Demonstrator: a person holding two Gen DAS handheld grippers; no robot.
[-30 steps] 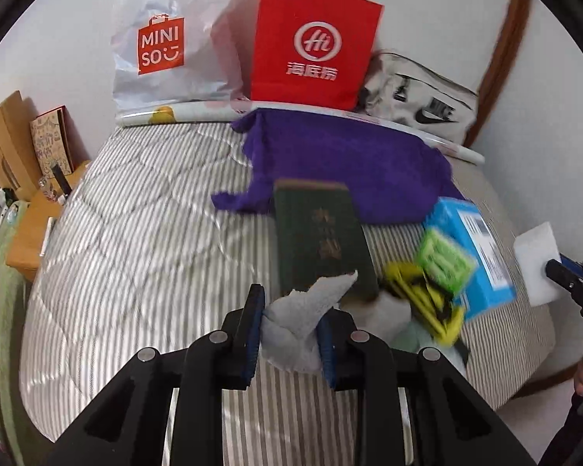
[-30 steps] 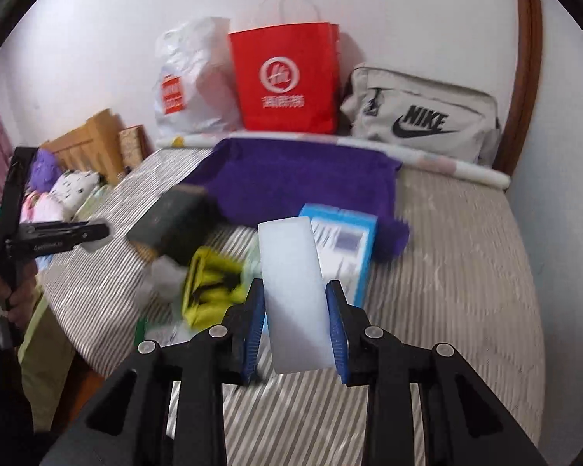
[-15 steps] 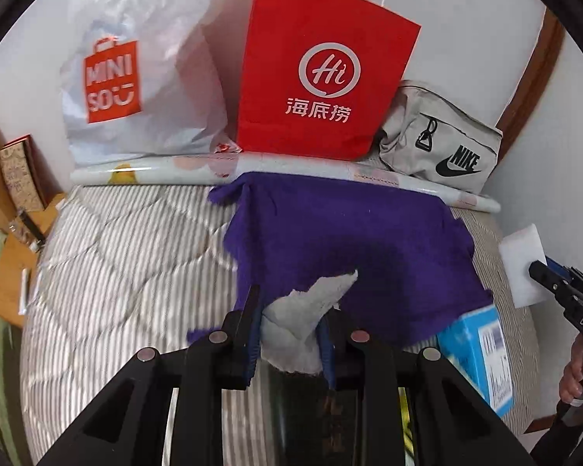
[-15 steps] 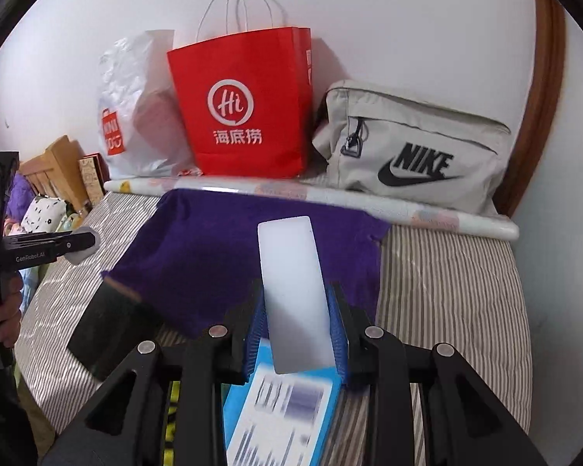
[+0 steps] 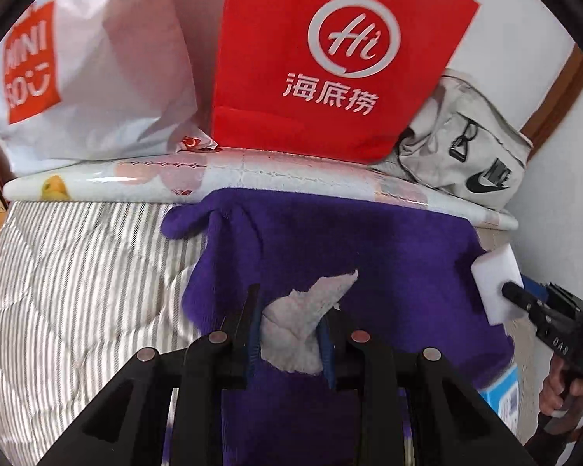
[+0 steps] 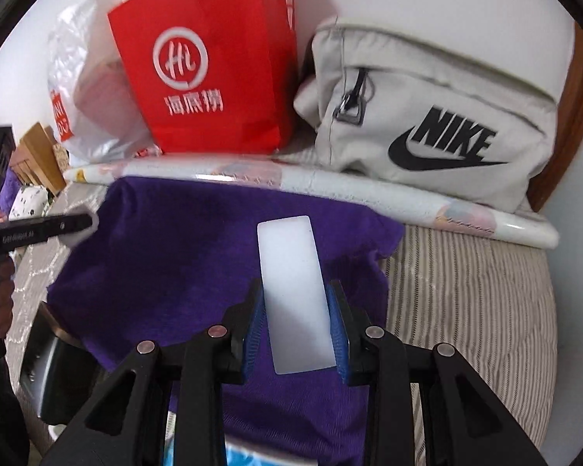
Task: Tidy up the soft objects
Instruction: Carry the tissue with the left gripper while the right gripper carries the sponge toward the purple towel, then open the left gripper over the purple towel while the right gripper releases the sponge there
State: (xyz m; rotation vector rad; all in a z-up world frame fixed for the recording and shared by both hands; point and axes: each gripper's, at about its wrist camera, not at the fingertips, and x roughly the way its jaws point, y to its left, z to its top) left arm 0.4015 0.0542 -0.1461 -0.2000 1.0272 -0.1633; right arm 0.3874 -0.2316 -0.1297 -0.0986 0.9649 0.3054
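My left gripper (image 5: pixel 289 339) is shut on a crumpled grey-white cloth (image 5: pixel 303 322) and holds it above the purple towel (image 5: pixel 369 256) spread on the striped bed. My right gripper (image 6: pixel 295 330) is shut on a white rectangular sponge (image 6: pixel 293 291), also above the purple towel (image 6: pixel 182 256). The right gripper with its sponge (image 5: pixel 495 287) shows at the right edge of the left wrist view. The left gripper (image 6: pixel 77 227) shows at the left of the right wrist view.
A red paper bag (image 5: pixel 330 58), a white MINISO plastic bag (image 5: pixel 85 70) and a grey Nike bag (image 6: pixel 435 124) stand along the wall behind a rolled printed mat (image 5: pixel 229 176). A blue box (image 5: pixel 505 392) and a dark book (image 6: pixel 58 372) lie near the towel's front edge.
Both grippers have moved forward toward the wall with their loads, now over the purple towel. The book, yellow items and blue box have dropped out of the middle of view.
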